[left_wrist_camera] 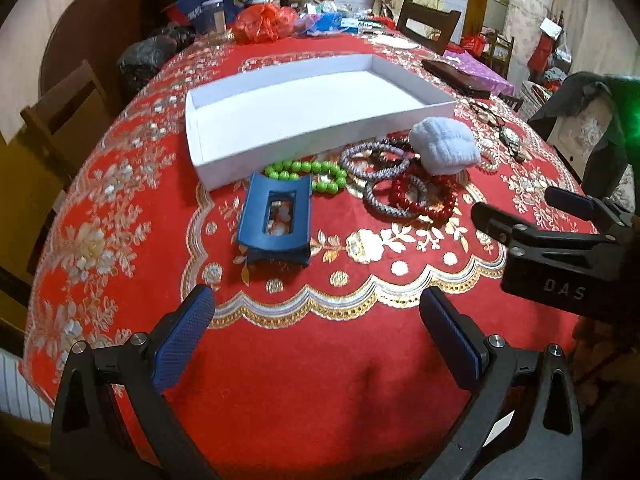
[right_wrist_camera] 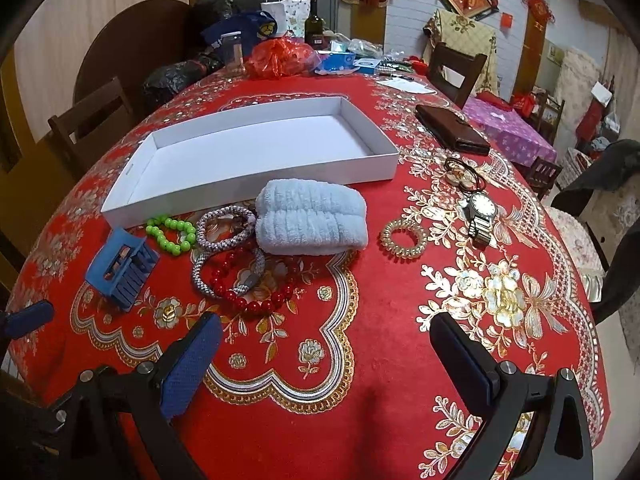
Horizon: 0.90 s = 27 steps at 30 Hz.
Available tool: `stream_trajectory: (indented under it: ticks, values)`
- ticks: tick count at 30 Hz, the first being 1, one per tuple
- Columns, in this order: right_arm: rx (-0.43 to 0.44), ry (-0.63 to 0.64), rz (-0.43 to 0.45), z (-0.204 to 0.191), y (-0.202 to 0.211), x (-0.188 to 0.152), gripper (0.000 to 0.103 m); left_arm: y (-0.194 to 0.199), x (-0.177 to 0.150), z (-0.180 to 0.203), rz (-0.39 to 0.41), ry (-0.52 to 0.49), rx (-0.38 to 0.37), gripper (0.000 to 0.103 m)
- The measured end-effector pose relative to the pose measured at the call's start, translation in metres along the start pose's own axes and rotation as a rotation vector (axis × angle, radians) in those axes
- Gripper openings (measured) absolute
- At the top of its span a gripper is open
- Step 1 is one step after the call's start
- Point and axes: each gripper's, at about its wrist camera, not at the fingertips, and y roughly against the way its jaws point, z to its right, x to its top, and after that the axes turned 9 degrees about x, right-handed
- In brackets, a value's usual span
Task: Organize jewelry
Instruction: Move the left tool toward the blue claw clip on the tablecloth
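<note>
An empty white tray (left_wrist_camera: 256, 162) (right_wrist_camera: 256, 172) lies on the red tablecloth. In front of it sit a blue hair claw (left_wrist_camera: 276, 220) (right_wrist_camera: 120, 268), a green bead bracelet (left_wrist_camera: 308, 172) (right_wrist_camera: 170, 234), grey braided bands (left_wrist_camera: 376, 160) (right_wrist_camera: 226, 222), a red bead bracelet (left_wrist_camera: 424, 198) (right_wrist_camera: 256, 300) and a pale blue scrunchie (left_wrist_camera: 444, 146) (right_wrist_camera: 312, 222). A gold coil tie (right_wrist_camera: 404, 238) and a wristwatch (right_wrist_camera: 482, 210) lie further right. My left gripper (left_wrist_camera: 316, 316) is open, short of the claw. My right gripper (right_wrist_camera: 326, 344) (left_wrist_camera: 516, 204) is open, near the red beads.
A brown wallet (right_wrist_camera: 452, 128), dark hair ties (right_wrist_camera: 464, 172), bags, a bottle (right_wrist_camera: 315, 24) and clutter fill the table's far end. Wooden chairs (right_wrist_camera: 92, 120) stand around the table. A draped chair (right_wrist_camera: 608, 200) is at the right edge.
</note>
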Motion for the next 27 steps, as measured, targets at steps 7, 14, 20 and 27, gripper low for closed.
stream_trajectory:
  ticks: [7,14,20,27]
  values:
    - [0.058,-0.043,-0.008,0.005,0.004,0.0,0.103,0.001,0.007,-0.019,0.012,0.076,0.04,0.103]
    - [0.076,-0.055,-0.03,0.01,0.0,-0.009,0.103,-0.008,0.01,-0.032,-0.011,0.144,0.085,0.103]
    - [0.081,-0.08,-0.026,0.013,0.002,-0.012,0.103,-0.024,0.015,-0.037,-0.044,0.177,0.064,0.102]
    - [0.093,-0.11,0.043,0.017,0.017,0.004,0.103,-0.035,0.028,-0.03,-0.054,0.093,0.054,0.103]
